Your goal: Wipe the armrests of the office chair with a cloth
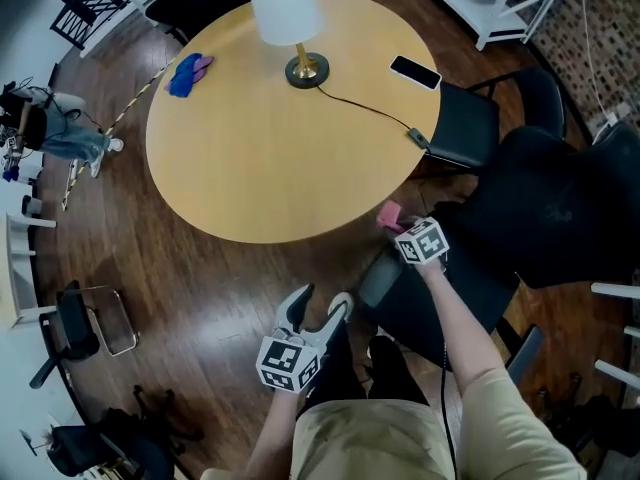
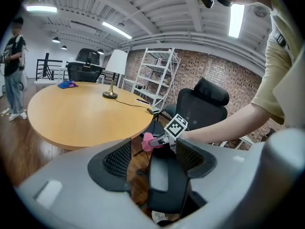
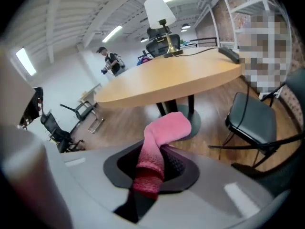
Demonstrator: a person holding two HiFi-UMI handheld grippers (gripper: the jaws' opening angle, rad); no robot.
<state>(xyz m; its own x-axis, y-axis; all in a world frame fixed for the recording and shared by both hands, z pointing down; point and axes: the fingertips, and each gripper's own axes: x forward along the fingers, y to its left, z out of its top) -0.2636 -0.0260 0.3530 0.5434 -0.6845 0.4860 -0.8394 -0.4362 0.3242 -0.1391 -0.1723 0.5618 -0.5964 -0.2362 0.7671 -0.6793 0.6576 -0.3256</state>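
Nearest the head camera, the left hand-held gripper [image 1: 322,301] hangs over the wooden floor just in front of the person's knees, its jaws apart and empty. The padded black armrest [image 1: 383,280] of the office chair [image 1: 545,208] lies just to its right. Beyond that armrest, the right hand-held gripper [image 1: 400,226] is clamped on a rolled pink cloth [image 3: 159,137]. The cloth's free end sticks out past the jaws, by the armrest's far end and close to the near edge of the round wooden table [image 1: 260,158]. Whether the cloth touches the armrest cannot be told. On the table's far side stand a white-shaded lamp [image 1: 285,8], a phone [image 1: 415,71] to its right and a blue cloth [image 1: 185,74] to its left. A black folding chair [image 1: 462,126] sits at the table's right edge.
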